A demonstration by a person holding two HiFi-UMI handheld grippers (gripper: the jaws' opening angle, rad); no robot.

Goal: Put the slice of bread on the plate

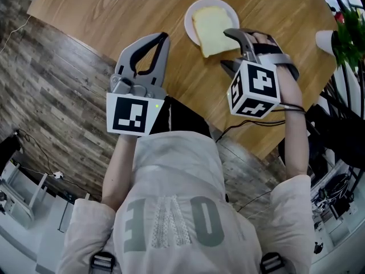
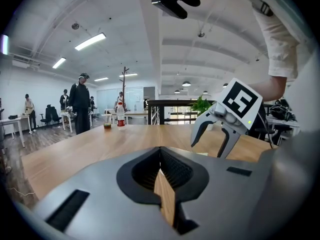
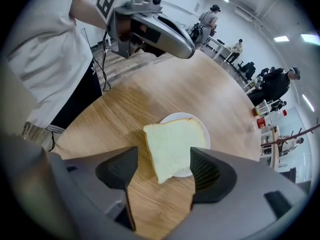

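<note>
On the plate [image 1: 190, 17] lies the bread slice [image 1: 214, 30], overhanging its rim.

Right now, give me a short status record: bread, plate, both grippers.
bread: flat on the plate, one corner overhanging its rim
plate: white, on the wooden table
right gripper: open, over the overhanging corner, pads not pressing the bread
left gripper: shut, empty, away from the plate
task: bread looks placed
</note>
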